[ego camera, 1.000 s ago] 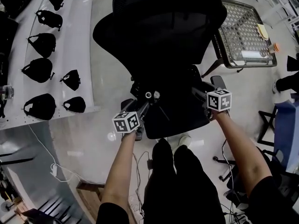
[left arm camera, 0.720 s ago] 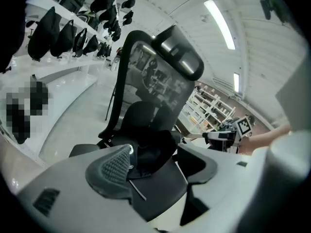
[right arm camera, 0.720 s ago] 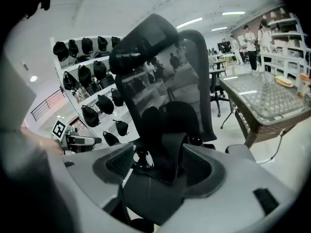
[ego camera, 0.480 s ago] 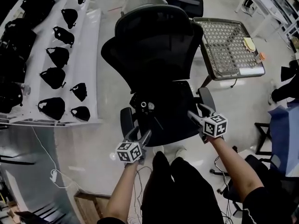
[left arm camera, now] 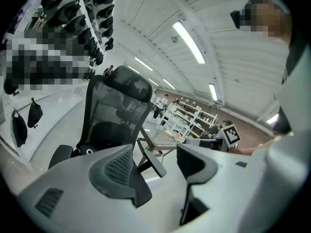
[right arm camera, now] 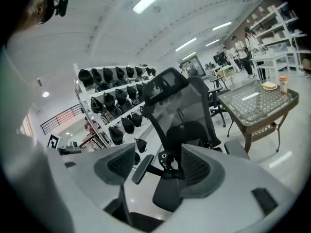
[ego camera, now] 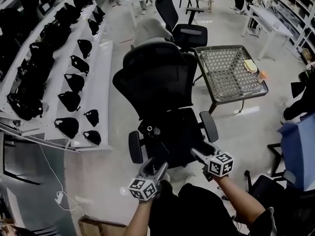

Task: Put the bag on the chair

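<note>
both grippers have backed off the chair [ego camera: 157, 77] since a second ago. bag [ego camera: 153, 130] sits on the seat, by the backrest. left gripper [ego camera: 156, 165] jaws apart, empty. right gripper [ego camera: 201, 150] jaws closing, nothing between them. bag looks soft, light, floppy, so i'd pinch bunched fabric at the top. count: one bag on the seat, one chair, two grippers.

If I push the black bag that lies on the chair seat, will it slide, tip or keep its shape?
The bag looks soft and slumped, so it would probably deform rather than tip. It lies low on the chair seat, so it should drag, not roll. Its weight cannot be judged.
</note>
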{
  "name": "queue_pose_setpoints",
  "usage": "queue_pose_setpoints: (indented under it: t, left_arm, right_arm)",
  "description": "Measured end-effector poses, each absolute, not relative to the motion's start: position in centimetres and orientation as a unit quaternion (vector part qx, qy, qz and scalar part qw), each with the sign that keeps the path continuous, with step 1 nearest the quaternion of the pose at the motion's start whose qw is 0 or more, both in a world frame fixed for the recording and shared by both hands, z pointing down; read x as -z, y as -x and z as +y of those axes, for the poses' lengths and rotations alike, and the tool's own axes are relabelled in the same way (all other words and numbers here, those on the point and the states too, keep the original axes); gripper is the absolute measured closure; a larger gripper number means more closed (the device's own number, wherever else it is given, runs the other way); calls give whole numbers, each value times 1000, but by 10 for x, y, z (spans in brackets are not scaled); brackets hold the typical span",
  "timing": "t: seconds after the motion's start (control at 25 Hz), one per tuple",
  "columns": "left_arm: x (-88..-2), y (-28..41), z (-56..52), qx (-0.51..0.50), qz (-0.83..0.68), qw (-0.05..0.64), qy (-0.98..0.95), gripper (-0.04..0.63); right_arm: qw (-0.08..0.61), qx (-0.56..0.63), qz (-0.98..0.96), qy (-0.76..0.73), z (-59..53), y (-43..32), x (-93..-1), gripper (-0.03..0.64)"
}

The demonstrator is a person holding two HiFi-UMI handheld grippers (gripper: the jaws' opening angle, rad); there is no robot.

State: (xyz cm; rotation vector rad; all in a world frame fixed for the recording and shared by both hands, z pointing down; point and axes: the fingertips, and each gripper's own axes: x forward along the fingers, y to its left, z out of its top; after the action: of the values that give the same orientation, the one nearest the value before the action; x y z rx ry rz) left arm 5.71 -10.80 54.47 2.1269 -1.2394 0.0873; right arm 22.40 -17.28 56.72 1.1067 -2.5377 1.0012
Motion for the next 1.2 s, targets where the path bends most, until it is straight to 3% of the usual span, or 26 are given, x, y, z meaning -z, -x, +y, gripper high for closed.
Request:
queue_pose_setpoints:
  t: [0.16, 0.28, 0.44, 0.56, 0.72, 1.2]
  left_arm:
    - [-507, -70, -95, -3, -473, 343, -812, 331]
    - [-477, -78, -69, 2, -464, 345, -816, 427]
    - [-444, -66, -57, 9, -491, 284, -823, 568]
    - [-426, -46, -49, 3, -524, 236, -818, 575]
    - [-404, -23, -35, -4, -545, 189, -817, 578]
    - [-406, 12, 13, 15, -542, 204, -815, 578]
  right_arm:
    - [92, -293, -875, -375, -160, -221, -524, 367]
    - [94, -248, -889, -373, -136, -216, -485, 426]
    - [76, -211, -897, -382, -111, -208, -441, 508]
    - [63, -199, -898, -387, -92, -194, -423, 613]
    - [42, -196, -895, -399, -69, -175, -410, 617]
    - [61, -169, -878, -444, -12, -160, -408, 617]
